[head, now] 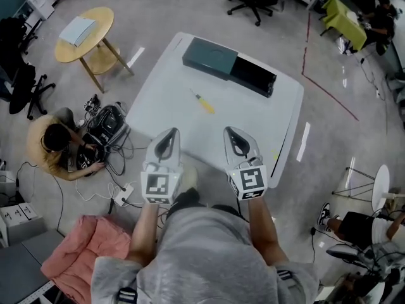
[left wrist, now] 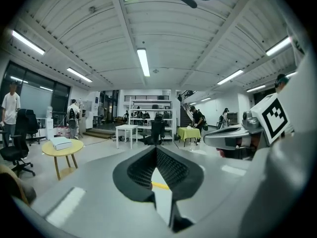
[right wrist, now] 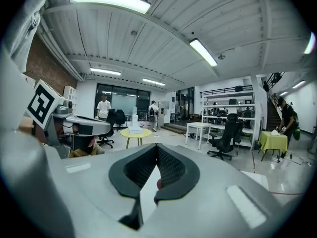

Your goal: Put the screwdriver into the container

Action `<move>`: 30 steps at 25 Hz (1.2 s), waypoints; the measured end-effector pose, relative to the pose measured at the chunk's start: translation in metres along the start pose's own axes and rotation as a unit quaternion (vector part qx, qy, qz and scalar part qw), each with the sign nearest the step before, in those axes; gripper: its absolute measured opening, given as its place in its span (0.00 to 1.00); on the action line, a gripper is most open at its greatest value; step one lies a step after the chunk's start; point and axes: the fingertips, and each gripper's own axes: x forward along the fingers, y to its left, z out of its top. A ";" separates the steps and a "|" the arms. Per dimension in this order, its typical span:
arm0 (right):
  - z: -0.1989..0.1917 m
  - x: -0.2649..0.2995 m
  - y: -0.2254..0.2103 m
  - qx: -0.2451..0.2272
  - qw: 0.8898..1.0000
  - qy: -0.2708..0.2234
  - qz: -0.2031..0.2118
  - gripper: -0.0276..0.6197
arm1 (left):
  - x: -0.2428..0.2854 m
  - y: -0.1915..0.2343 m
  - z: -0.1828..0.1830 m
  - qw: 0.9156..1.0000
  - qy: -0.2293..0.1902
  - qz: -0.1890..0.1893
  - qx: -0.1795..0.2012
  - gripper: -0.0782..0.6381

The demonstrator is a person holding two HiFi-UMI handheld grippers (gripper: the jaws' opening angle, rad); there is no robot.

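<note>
Pointing across a white table (head: 256, 116), the left gripper (head: 169, 133) and the right gripper (head: 230, 132) sit side by side above its near edge, a little apart from each other. In each gripper view the two dark ribbed jaws meet at their tips, so both claws are closed and neither holds anything.

The screwdriver (head: 204, 102), with a yellow handle, lies flat on the table just beyond the grippers, between them and the container, touched by neither. In the left gripper view a strip of its yellow handle shows through the gap below the joined jaw tips.

The container (head: 229, 66) is a long dark box lying near the far edge of the table. Its left half looks teal and its right half black.

On the floor to the left stand a round wooden side table (head: 85, 31) and a crouching person (head: 54, 145) beside some equipment (head: 107, 124). A pink cloth (head: 82, 252) lies at the near left.
</note>
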 end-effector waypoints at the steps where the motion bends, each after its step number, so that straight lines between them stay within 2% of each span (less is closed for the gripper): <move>1: 0.001 0.008 0.000 0.000 1.000 0.003 -0.004 0.05 | 0.005 0.007 0.000 1.000 0.001 -0.005 0.000 0.12; 8: -0.004 0.054 -0.007 -0.006 0.999 0.026 -0.018 0.05 | 0.044 0.035 -0.006 0.999 0.006 -0.035 0.000 0.12; 14: -0.022 0.088 -0.021 -0.008 0.998 0.058 -0.007 0.05 | 0.077 0.040 -0.022 0.999 0.023 -0.039 -0.010 0.12; 22: -0.069 0.145 -0.037 0.002 0.993 0.105 0.045 0.05 | 0.123 0.050 -0.067 0.997 0.064 -0.013 -0.029 0.12; 30: -0.120 0.175 -0.049 0.005 0.981 0.160 0.108 0.05 | 0.144 0.043 -0.110 0.992 0.105 0.025 -0.060 0.12</move>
